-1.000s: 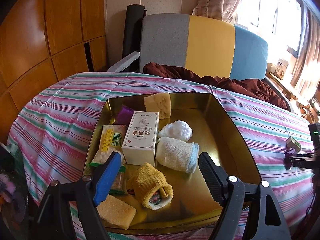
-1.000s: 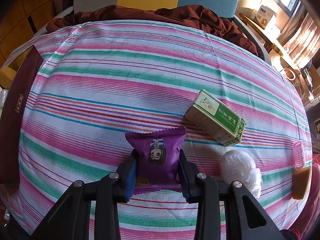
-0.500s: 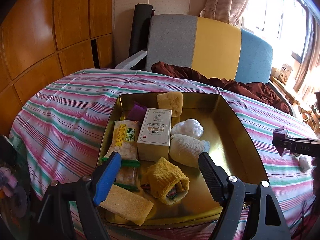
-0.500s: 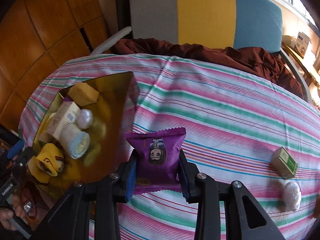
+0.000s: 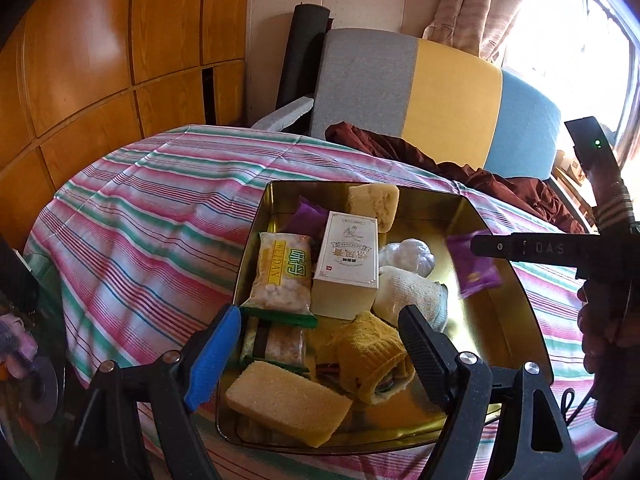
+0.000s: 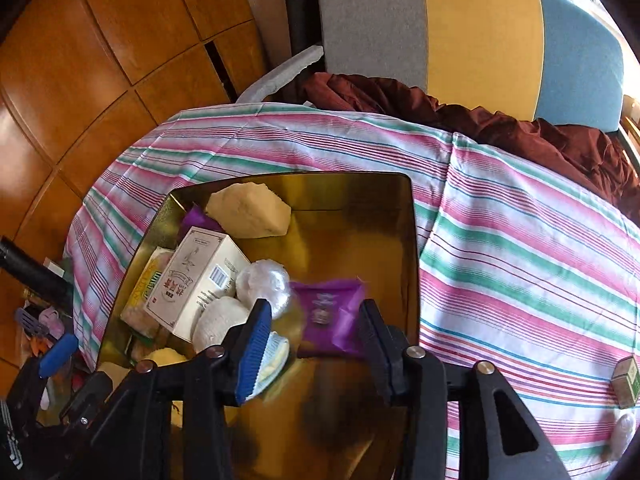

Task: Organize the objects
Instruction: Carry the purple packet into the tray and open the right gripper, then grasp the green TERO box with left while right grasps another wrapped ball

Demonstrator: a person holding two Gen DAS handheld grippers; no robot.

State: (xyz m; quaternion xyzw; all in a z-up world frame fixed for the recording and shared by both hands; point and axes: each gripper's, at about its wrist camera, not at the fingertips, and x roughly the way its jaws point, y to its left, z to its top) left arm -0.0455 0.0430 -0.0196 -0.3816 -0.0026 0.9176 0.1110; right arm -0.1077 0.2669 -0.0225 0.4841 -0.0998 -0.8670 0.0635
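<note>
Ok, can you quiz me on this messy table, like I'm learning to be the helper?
1. True or false: the white box lies inside the gold tin.
2. What colour is the packet between the fingers of the right gripper? A green, B purple, C red.
3. Fill in: the small green box sits outside the tin, on the striped ____.

Key: 1 true; 2 B; 3 cloth.
</note>
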